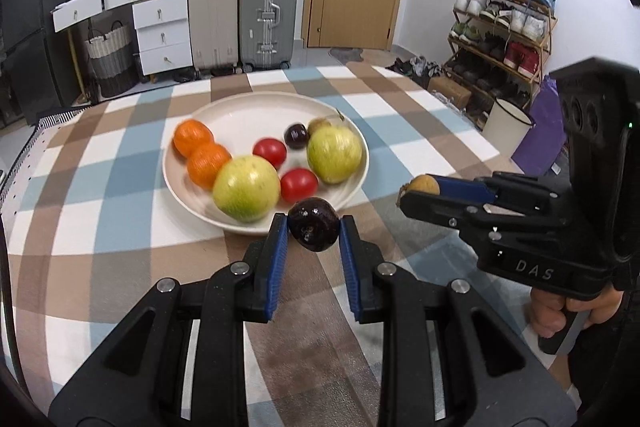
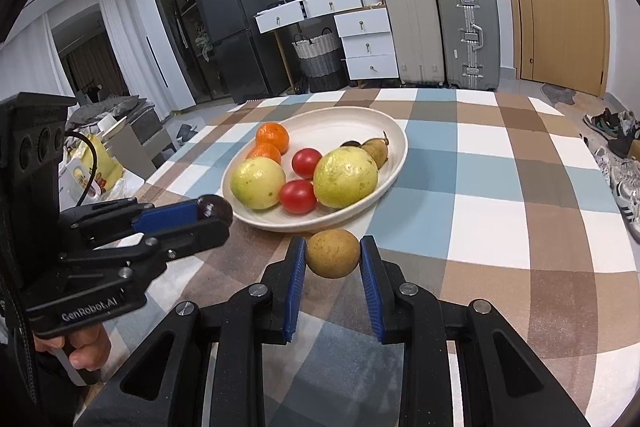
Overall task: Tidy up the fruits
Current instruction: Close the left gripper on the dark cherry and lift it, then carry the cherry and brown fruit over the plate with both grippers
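Both tools are loaded here. The left tool [image 1: 314, 231] is clamped on a dark purple passion fruit [image 1: 313, 229], holding it just off the near rim of the white plate [image 1: 240, 115], above the checkered tabletop [image 1: 100, 187]. The right tool [image 2: 333, 255] is clenched on a small brownish-yellow round fruit [image 2: 333, 253] (can't tell exactly what kind), also hanging just in front of the plate's near edge. From the right wrist view you can see the left tool off to the left side of the plate with the passion fruit pinched at its tip.

On the plate: two oranges [image 1: 200, 151] touching each other on the left, two yellow-green guavas [image 1: 246, 193], one front and one right, two red tomatoes [image 1: 298, 184] between them, another dark passion fruit [image 1: 296, 135] toward the back, and a small brown pear-shaped fruit [image 2: 376, 151] tucked behind the right guava.

A hand [image 1: 560, 311] grips the right tool's handle.
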Demonstrator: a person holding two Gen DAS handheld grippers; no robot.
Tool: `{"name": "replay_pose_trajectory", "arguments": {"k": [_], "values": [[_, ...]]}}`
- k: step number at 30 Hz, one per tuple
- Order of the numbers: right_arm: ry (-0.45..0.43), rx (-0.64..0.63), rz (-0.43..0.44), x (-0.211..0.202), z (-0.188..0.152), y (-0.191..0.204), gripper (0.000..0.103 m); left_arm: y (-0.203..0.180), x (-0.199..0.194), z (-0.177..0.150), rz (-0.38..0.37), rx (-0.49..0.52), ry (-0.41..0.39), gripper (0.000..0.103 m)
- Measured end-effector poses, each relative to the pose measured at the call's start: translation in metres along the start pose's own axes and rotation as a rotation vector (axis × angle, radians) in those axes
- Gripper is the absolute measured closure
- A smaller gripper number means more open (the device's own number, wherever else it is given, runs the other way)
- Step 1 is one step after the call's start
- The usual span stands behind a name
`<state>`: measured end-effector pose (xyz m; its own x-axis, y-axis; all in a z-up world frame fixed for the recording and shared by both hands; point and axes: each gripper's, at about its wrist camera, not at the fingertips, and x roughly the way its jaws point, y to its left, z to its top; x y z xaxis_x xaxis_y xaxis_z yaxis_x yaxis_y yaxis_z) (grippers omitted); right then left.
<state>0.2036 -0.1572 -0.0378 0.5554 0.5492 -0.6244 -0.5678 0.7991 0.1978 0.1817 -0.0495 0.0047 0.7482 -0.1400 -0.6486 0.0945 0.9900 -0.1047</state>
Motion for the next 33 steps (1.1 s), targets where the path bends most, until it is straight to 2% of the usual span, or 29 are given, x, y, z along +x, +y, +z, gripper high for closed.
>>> {"name": "replay_pose_trajectory", "arguments": {"k": [17,33], "values": [[-0.034,-0.007,0.033,0.01,0.047,0.013,0.075,0.037,-0.015,0.04,0.067,-0.044,-0.057,0.08],[-0.044,-0.003,0.032,0.037,0.081,0.018,0.075,0.055,0.014,0.07,0.093,-0.065,-0.064,0.08]]}}
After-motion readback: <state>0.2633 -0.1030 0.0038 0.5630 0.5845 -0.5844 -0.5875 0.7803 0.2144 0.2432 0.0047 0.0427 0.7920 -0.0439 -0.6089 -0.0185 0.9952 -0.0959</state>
